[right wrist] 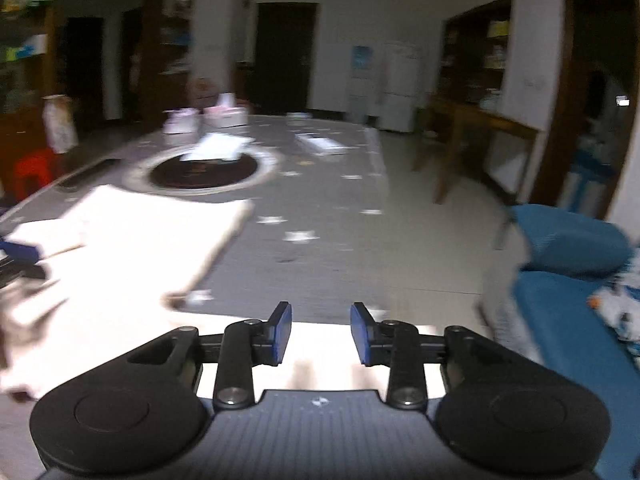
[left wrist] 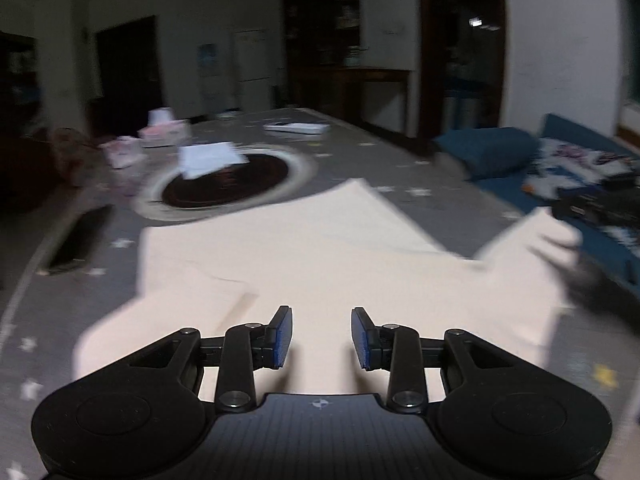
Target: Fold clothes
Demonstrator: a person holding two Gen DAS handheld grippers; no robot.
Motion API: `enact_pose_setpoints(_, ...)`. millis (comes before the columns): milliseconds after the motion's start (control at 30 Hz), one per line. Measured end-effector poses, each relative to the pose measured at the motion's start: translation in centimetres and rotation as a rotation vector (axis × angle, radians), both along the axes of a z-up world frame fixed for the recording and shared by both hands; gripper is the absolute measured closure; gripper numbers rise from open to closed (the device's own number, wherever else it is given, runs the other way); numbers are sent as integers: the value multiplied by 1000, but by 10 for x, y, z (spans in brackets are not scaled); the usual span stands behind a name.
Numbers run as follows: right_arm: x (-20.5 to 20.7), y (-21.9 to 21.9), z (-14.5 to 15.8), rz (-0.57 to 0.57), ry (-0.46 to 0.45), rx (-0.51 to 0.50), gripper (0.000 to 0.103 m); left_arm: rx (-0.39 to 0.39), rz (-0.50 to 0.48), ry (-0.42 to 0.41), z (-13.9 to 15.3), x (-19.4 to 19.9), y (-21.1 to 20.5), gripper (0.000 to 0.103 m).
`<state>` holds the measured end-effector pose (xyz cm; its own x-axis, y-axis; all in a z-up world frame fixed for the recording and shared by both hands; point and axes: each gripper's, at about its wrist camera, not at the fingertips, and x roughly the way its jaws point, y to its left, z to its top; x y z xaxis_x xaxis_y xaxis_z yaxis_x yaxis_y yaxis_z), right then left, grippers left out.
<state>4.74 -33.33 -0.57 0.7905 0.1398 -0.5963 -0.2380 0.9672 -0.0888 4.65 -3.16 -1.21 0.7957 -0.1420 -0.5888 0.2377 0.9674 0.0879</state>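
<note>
The left hand-held gripper [left wrist: 322, 338] hangs above the middle of a pale cream garment [left wrist: 304, 264], and its blue pads [left wrist: 283, 336] stand spread apart with nothing between them. The garment lies flat on the grey worktop [left wrist: 360, 156] with small white stars, in front of a dark round plate [left wrist: 226, 180]. On its left side one part is already turned over the body. On its right side a sleeve reaches toward the worktop edge, where a dark blurred shape crosses it; I cannot tell what it is.

The right hand-held gripper [right wrist: 321, 334] is also spread and holds nothing. It is over the near right edge of the garment [right wrist: 132, 248], with a bright strip of cloth just below the pads [right wrist: 362, 334].

In my judgement the folding is in an early step: both grippers are free and look for the next hold. The next move probably calls for pinching the right sleeve or hem and carrying it toward the middle.

The cloth looks thin, soft and smooth, with few wrinkles, though both views are blurred.
</note>
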Motion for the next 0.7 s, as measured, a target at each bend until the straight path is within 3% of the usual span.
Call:
enact_pose_setpoints(133, -3, 27, 2, 106, 16, 52, 70, 88, 67, 4, -9, 24, 12, 68)
enact_pose_setpoints(333, -4, 49, -8, 154, 59, 84, 61, 106, 89, 35, -26, 47, 19, 67)
enact_pose_setpoints(467, -3, 55, -18, 156, 86, 86, 54, 79, 96, 40, -26, 55, 23, 70)
enact_pose_setpoints(500, -3, 56, -20, 155, 92, 86, 50, 64, 104, 39, -24, 55, 26, 74)
enact_pose_setpoints(567, -2, 56, -23, 148, 100, 88, 48, 18, 131, 29, -18, 52, 38, 92)
enact_pose_setpoints(700, -3, 55, -28, 125, 111, 97, 34, -75, 184, 10, -6, 48, 62, 97)
